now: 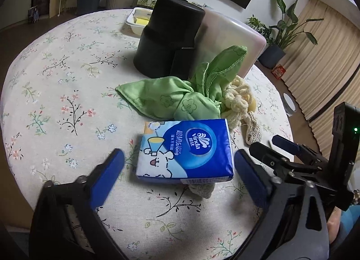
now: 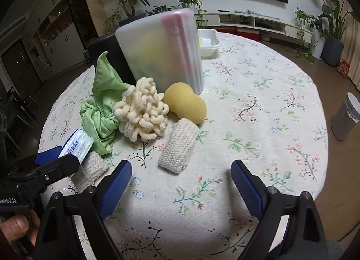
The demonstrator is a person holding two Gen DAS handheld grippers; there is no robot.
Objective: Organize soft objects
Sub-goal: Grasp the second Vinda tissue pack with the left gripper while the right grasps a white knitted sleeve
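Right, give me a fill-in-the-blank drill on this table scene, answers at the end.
1. The tissue pack lies between the jaws of the ____ gripper.
2. The crumpled cloth is ____ in colour.
3. The yellow sponge rests against the translucent ____.

Answers: left; green; box

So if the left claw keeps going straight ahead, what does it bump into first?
Most likely the tissue pack. It lies right ahead of the open left claw, between its two blue fingers, which don't touch it yet. The green cloth comes after.
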